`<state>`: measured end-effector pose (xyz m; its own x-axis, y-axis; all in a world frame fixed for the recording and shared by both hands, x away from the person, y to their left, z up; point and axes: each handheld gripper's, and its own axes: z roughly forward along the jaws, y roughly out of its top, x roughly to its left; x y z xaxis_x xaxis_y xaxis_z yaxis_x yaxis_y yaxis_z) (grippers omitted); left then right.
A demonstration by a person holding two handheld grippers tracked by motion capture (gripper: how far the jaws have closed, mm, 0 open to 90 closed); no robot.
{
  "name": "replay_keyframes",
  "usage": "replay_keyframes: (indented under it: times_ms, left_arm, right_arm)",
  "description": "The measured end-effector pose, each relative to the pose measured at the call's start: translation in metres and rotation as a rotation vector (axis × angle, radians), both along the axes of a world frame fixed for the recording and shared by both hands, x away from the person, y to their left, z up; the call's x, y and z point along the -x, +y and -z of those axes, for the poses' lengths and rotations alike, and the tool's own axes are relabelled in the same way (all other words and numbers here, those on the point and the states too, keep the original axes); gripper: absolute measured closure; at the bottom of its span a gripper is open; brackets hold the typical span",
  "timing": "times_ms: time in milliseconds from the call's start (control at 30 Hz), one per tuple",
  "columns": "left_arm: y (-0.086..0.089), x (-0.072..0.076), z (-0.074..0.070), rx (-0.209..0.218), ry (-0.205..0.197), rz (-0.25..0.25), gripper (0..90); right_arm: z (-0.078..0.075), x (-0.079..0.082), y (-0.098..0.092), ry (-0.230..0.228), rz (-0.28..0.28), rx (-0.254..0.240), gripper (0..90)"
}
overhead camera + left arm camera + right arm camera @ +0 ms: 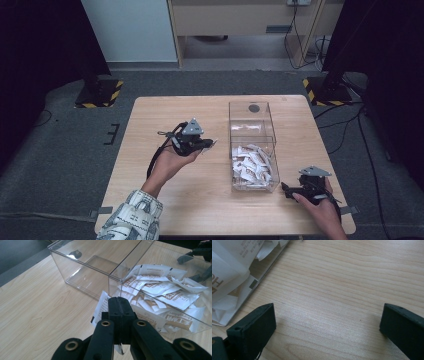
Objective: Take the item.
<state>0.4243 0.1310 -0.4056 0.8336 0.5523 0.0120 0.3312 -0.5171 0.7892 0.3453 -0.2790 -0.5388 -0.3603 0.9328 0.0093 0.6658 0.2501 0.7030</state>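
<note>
Overhead, a person sits at a light wood table [165, 210] w/ a two-jaw gripper in each hand. Left gripper [212, 142] is held near the table's middle, just left of a clear plastic box [252, 107]; its jaws are clenched on one white sachet [214, 143]. Seen along the left gripper [119, 305], the two black jaws are pressed together w/ the sachet [101, 305] pinched between them, its white printed edge sticking out to the left of the jaws and a bit showing below. Sachet is off the tabletop, just beside the box's near wall, outside it. Box has two compartments split by a clear divider: the far one looks bare apart from a dark round mark at its base, the near one holds a loose pile of white-and-tan sachets [252, 165], also seen as a heap [160, 292] thru the wall. Right gripper [285, 189] rests low at the table's near right corner, just right of the box's near end, well apart from the left one. Along the right gripper [328, 322], jaws are spread wide w/ bare wood between them, nothing gripped; box corner [265, 271] w/ sachets sits upper left.
</note>
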Motion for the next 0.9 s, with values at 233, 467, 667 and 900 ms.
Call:
replay_keyframes:
  times_ms: [233, 467, 667, 900]
  left_arm:
    - [0.005, 0.0, 0.012, -0.009, 0.017, -0.011, 89.9]
    - [0.008, -0.001, 0.02, -0.023, 0.025, -0.021, 89.9]
    - [0.009, -0.002, 0.025, -0.038, 0.027, -0.026, 89.9]
    - [0.018, -0.006, 0.036, -0.061, 0.045, -0.051, 89.9]
  right_arm:
    - [0.0, 0.0, 0.0, 0.0, 0.0, 0.0, 0.8]
    - [0.0, 0.0, 0.0, 0.0, 0.0, 0.0, 0.8]
    - [0.0, 0.0, 0.0, 0.002, -0.002, 0.0, 0.8]
    - [0.0, 0.0, 0.0, 0.0, -0.001, 0.001, 0.8]
